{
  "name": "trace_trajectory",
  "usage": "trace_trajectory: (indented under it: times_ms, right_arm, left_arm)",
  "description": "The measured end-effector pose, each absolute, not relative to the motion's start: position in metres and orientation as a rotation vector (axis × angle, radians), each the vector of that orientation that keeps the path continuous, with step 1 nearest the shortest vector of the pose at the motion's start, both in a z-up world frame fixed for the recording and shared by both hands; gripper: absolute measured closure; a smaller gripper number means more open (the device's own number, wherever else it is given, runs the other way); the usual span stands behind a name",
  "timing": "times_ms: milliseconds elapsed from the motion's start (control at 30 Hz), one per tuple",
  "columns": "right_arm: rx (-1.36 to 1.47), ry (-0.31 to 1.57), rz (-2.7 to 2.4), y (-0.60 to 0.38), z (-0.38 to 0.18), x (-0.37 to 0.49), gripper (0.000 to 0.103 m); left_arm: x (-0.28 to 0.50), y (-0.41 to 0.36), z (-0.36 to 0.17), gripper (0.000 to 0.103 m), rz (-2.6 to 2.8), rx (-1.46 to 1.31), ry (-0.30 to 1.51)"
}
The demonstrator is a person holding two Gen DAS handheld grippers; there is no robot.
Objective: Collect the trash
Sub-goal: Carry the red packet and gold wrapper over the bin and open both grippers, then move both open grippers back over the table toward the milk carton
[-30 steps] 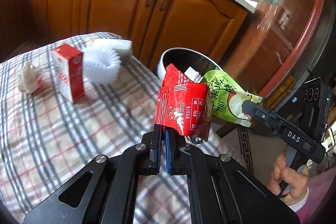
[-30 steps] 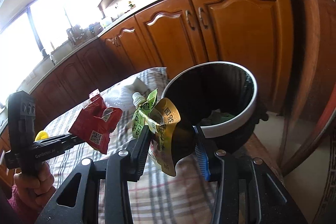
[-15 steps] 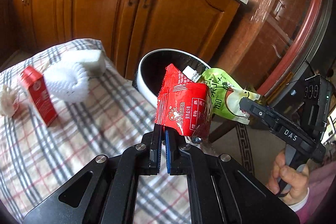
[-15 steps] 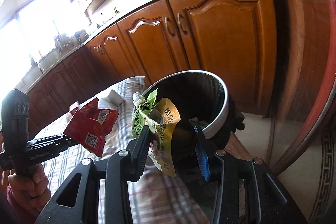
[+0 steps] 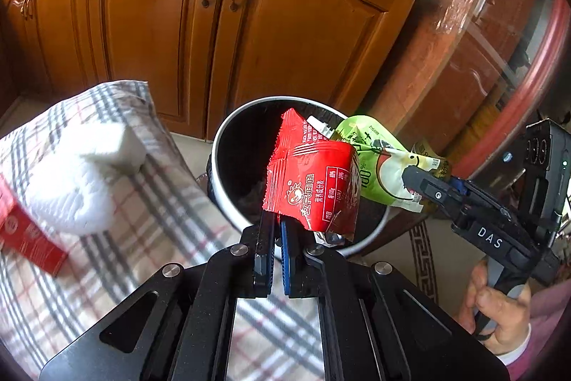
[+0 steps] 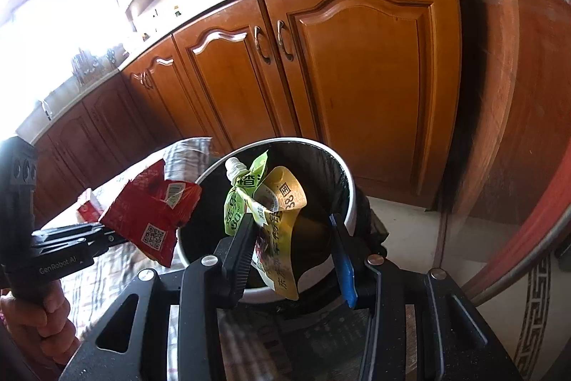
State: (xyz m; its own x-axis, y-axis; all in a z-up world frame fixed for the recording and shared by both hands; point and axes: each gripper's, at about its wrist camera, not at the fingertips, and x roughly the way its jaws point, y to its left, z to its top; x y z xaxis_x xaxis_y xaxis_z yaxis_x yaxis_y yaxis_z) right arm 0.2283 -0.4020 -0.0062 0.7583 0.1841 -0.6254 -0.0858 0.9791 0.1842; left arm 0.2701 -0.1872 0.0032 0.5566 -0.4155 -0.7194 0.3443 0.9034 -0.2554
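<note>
My left gripper [image 5: 277, 224] is shut on a red snack wrapper [image 5: 314, 188] and holds it over the near rim of the round trash bin [image 5: 228, 138]. My right gripper [image 6: 292, 231] has its jaws apart, with a crumpled green and yellow drink pouch [image 6: 271, 202] clinging to the left finger [image 6: 239, 238] above the bin [image 6: 348, 191]. The pouch [image 5: 385, 166] and right gripper [image 5: 431, 191] also show in the left wrist view, to the right of the wrapper. The wrapper [image 6: 150, 213] and left gripper [image 6: 110, 238] show at left in the right wrist view.
A checked tablecloth [image 5: 150, 231] covers the table left of the bin. On it lie white paper cup liners [image 5: 67, 195], a white block [image 5: 117, 145] and a red carton [image 5: 25, 234]. Wooden cabinets [image 5: 221, 24] stand behind. A red-rimmed glass cabinet [image 6: 517, 131] stands at right.
Both grippers have moved with their trash away from the table to above the bin. The right gripper's jaws stand wider, and the pouch now hangs on the left finger.
</note>
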Motion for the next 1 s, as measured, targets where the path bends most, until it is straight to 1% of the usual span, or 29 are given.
trace_trajectory:
  times_ms: [467,500,567,600,633,667,733,800,833,967,1000]
  right_arm:
    - [0.097,0.779,0.133,-0.403,-0.026,0.269,0.061]
    - [0.098,0.782,0.132,-0.403,-0.026,0.273,0.061]
    - [0.111,0.789,0.143,-0.405,-0.028,0.278,0.059]
    - [0.125,0.790,0.159,-0.406,-0.028,0.281,0.056]
    - [0.133,0.790,0.163,-0.407,-0.028,0.281,0.048]
    - [0.137,0.786,0.159,-0.407,-0.028,0.280,0.046]
    - [0.149,0.775,0.163,-0.409,-0.028,0.278,0.038]
    - [0.172,0.767,0.171,-0.412,-0.028,0.273,0.034]
    - [0.183,0.762,0.173,-0.412,-0.028,0.270,0.030]
    - [0.212,0.737,0.191,-0.408,-0.024,0.255,0.022]
    - [0.220,0.729,0.197,-0.406,-0.023,0.251,0.018]
  left_arm:
    - [0.304,-0.212,-0.020,0.100,-0.440,-0.058,0.949]
    - [0.305,-0.213,-0.020,0.098,-0.441,-0.060,0.952]
    - [0.305,-0.212,-0.020,0.084,-0.432,-0.069,0.954]
    - [0.305,-0.212,-0.019,0.067,-0.421,-0.072,0.950]
    - [0.303,-0.210,-0.018,0.056,-0.415,-0.077,0.940]
    - [0.302,-0.207,-0.018,0.054,-0.413,-0.083,0.931]
    - [0.296,-0.201,-0.018,0.054,-0.407,-0.099,0.926]
    - [0.292,-0.194,-0.019,0.054,-0.401,-0.119,0.928]
    - [0.288,-0.190,-0.019,0.052,-0.399,-0.130,0.926]
    - [0.263,-0.169,-0.017,0.048,-0.374,-0.158,0.901]
    - [0.258,-0.165,-0.016,0.046,-0.368,-0.166,0.896]
